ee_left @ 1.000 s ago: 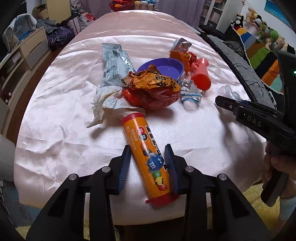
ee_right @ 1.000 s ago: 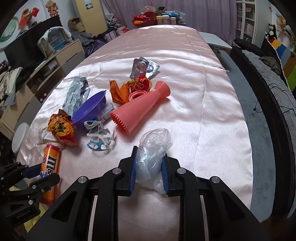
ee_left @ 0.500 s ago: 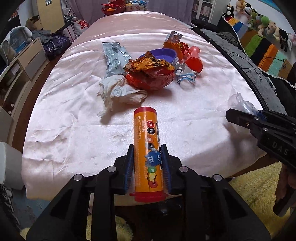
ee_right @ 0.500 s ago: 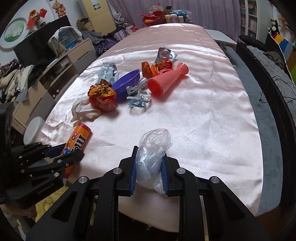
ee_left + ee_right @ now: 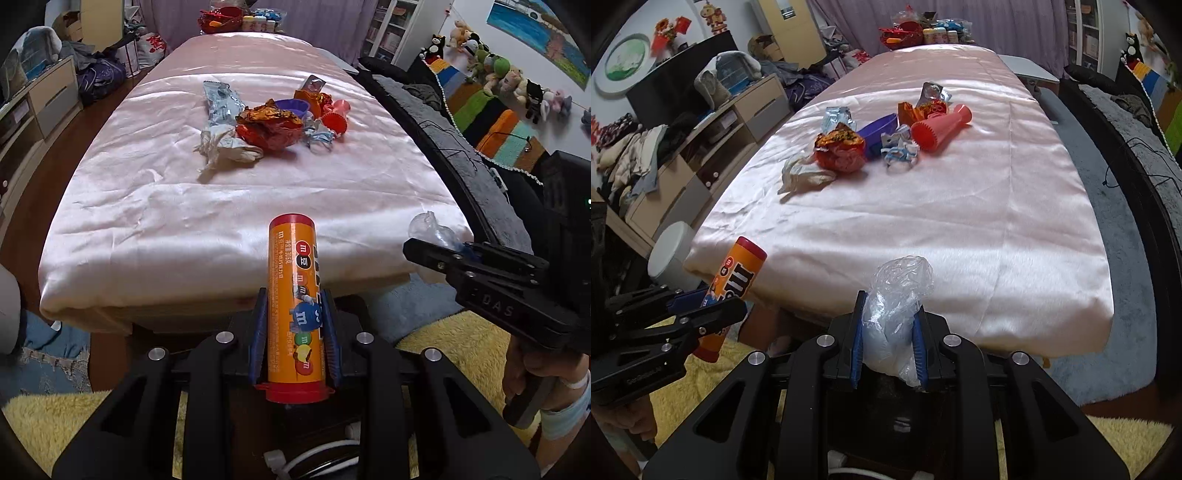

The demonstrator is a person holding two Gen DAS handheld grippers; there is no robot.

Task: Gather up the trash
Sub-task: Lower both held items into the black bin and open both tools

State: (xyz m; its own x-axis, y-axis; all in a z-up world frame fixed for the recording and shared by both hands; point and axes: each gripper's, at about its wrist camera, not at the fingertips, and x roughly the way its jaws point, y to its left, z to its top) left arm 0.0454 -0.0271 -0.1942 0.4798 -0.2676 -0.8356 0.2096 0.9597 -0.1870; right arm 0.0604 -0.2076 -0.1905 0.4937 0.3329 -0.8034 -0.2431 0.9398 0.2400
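Observation:
My left gripper (image 5: 294,334) is shut on an orange candy tube (image 5: 295,295) with red caps, lifted off the table's near edge. The same tube (image 5: 738,273) shows at the left of the right wrist view. My right gripper (image 5: 888,339) is shut on a crumpled clear plastic bag (image 5: 895,295), also held past the near edge; that bag (image 5: 430,230) peeks out at the right of the left wrist view. More trash lies mid-table: an orange foil wrapper (image 5: 267,127), white crumpled tissue (image 5: 225,147), a silver-blue packet (image 5: 221,101), a purple bowl (image 5: 291,107) and a red cone-shaped cup (image 5: 940,127).
The long table wears a pink satin cloth (image 5: 184,206). A yellow shaggy rug (image 5: 458,343) lies below both grippers. A dark sofa (image 5: 436,122) runs along the right side, low cabinets (image 5: 713,147) along the left. A white round bin (image 5: 670,254) stands by the table's near-left corner.
The left gripper closed on the candy tube and lifted it back off the table. Both grippers drew away from the table, past its near edge, the right one still carrying the bag.

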